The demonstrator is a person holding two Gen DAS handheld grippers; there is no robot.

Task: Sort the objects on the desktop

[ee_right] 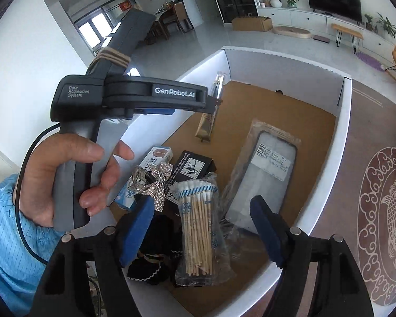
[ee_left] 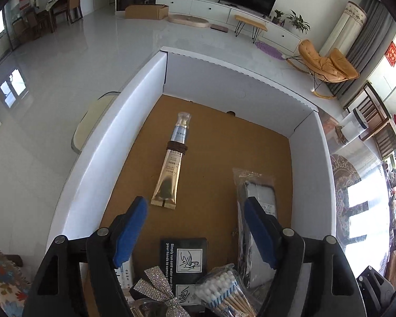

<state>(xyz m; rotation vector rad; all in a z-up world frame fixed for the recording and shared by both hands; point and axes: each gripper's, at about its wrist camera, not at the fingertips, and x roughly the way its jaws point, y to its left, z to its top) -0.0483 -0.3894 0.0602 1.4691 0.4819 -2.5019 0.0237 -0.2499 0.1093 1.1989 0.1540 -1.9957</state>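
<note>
A white-walled cardboard box (ee_left: 97, 142) with a brown floor sits on a patterned table (ee_right: 377, 211) in a living room; the left gripper (ee_left: 195, 227) and right gripper (ee_right: 202, 227) hang released above it.

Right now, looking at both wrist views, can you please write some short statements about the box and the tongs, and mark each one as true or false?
1. Both tongs stand open with nothing between the pads. True: left tongs, right tongs.
2. The gold tube stands upright in the white box. False: it lies flat on the brown floor of the box.
3. A dark band is wrapped around the middle of the tube. True.
4. The cotton swabs lie loose on the floor. False: they are bundled inside a clear bag.
5. A sparkling bow lies in the box near the swabs. True.
6. The phone case in plastic lies outside the box. False: it lies inside, along the wall.
</note>
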